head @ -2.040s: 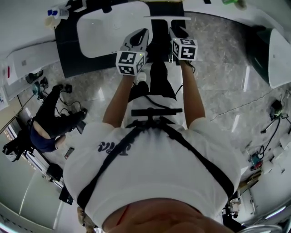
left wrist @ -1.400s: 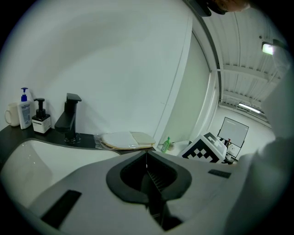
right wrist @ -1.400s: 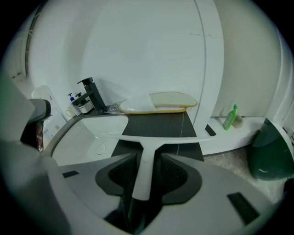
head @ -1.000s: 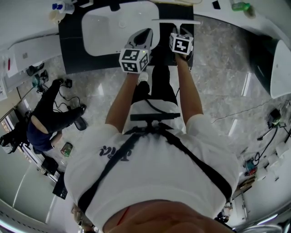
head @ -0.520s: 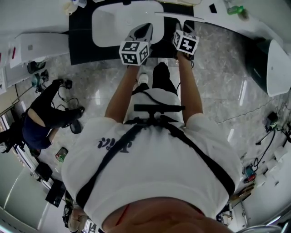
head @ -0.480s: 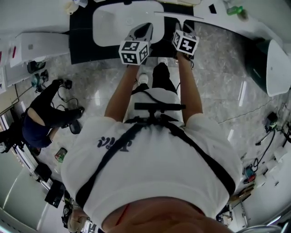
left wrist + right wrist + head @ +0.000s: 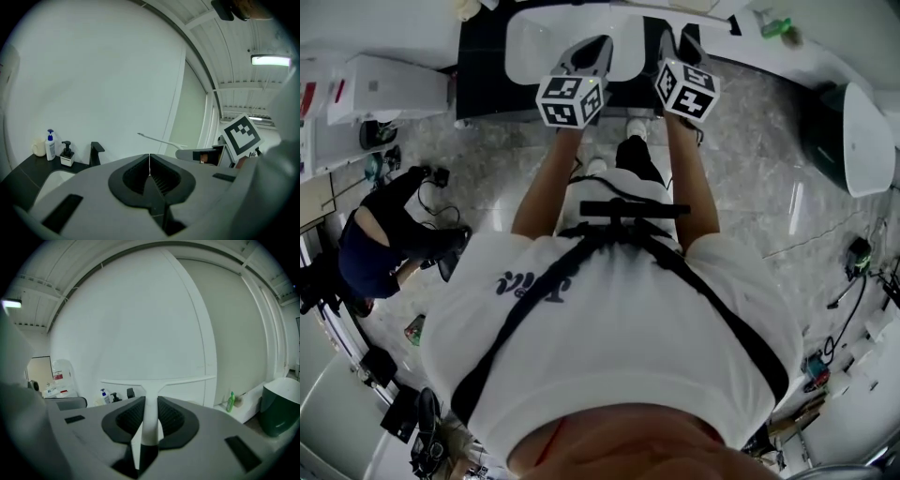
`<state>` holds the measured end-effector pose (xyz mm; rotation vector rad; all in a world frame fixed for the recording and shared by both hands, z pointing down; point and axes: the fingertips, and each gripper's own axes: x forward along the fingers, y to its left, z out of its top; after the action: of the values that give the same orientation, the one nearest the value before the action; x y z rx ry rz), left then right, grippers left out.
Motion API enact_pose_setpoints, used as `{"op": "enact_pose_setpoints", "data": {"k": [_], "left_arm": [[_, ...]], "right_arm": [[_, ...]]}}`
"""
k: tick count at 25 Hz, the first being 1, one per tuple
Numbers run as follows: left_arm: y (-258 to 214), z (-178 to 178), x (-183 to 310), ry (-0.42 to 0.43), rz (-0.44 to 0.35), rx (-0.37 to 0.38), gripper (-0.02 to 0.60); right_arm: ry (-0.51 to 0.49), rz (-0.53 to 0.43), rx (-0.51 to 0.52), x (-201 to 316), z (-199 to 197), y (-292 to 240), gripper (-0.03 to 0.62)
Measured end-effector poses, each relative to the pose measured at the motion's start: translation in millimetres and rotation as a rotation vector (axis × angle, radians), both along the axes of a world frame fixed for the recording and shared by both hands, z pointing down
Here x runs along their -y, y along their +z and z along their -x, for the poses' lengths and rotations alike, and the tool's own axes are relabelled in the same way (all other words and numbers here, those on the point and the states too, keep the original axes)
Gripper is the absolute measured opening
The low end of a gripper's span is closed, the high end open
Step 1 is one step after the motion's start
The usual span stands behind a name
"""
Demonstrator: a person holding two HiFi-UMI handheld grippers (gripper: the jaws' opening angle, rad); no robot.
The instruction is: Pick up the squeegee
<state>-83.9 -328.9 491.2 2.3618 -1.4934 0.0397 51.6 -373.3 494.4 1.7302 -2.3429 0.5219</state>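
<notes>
Tongs first: my right tongs are clenched on the stem of the squeegee, and my left tongs are pressed shut on nothing, kept alongside as a spare. Below both lie the dark bench and its white sink. The squeegee is in the air, blade level beyond the right jaws. It is probably gripped low so the blade stays free.

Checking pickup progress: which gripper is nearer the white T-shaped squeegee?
Right. The right gripper clamps the handle of the white T-shaped squeegee; the left gripper, shut and empty, sits apart to its left.
</notes>
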Motion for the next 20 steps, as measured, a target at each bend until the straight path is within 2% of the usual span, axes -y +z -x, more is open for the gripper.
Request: {"op": "enact_pose_setpoints", "data": {"k": [5, 8, 12, 20], "left_arm": [[-41, 0, -15, 0.011, -0.106, 0.016, 0.014], [-64, 2, -19, 0.015, -0.165, 0.037, 0.014], [-82, 7, -21, 0.004, -0.177, 0.057, 0.014], [-104, 20, -26, 0.000, -0.258, 0.067, 0.014]], "right_arm": [[0.010, -0.147, 0.024, -20, 0, -59, 0.091], [0.004, -0.186, 0.033, -29, 3, -80, 0.091], [0.011, -0.231, 0.039, -39, 3, -99, 0.091], [0.041, -0.315, 0.011, -44, 13, -117, 0.091]]}}
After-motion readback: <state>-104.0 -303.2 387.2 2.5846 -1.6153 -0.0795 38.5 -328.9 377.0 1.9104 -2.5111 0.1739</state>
